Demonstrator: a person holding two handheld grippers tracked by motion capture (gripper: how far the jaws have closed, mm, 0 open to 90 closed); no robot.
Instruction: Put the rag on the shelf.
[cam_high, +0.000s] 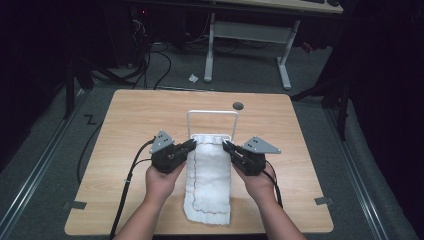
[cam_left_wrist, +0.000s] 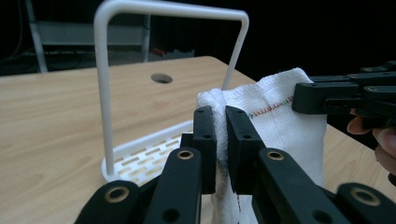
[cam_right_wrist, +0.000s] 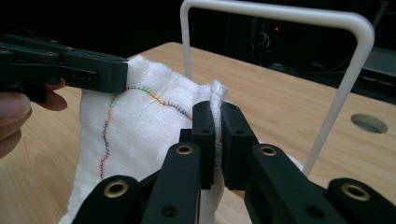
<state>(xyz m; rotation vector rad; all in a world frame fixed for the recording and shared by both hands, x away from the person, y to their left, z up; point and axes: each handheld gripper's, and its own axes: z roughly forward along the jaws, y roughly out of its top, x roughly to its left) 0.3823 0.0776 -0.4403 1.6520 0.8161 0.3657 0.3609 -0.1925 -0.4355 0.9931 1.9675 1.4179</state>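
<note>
— Left gripper (cam_high: 192, 144) is clamping one top corner of the white towel (cam_high: 210, 175), jaws pinched nearly together with just the fold of cloth between them. Are you seeing the same on the other side?

— Yes. Right gripper (cam_high: 226, 145) is gripping the opposite top corner the same way, pads pressing on a bunched edge of the fabric. Between the two grippers the top hem is stretching across, and the rest of the towel is hanging down and trailing back toward the person, its lower end lying on the wooden table (cam_high: 130, 120).

— What is standing beyond the grippers?

— White rack (cam_high: 212, 114), a bent bar rising from a slotted base. It is sitting just past the fingertips, on the far side of the towel's held edge. In the left gripper view the bar (cam_left_wrist: 105, 93) is rising ahead and to the left of the jaws; in the right gripper view it is arching over the clamped corner.

— Is the towel touching the rack?

— Hard to tell; from above, the held edge is overlapping the base.

— Anything on the cloth itself?

— Coloured stitching (cam_right_wrist: 108, 126) is running in a wavy line near the hem, below where the left gripper is biting. Farther out, past the rack, a round hole (cam_high: 238, 105) is sitting in the tabletop.
</note>
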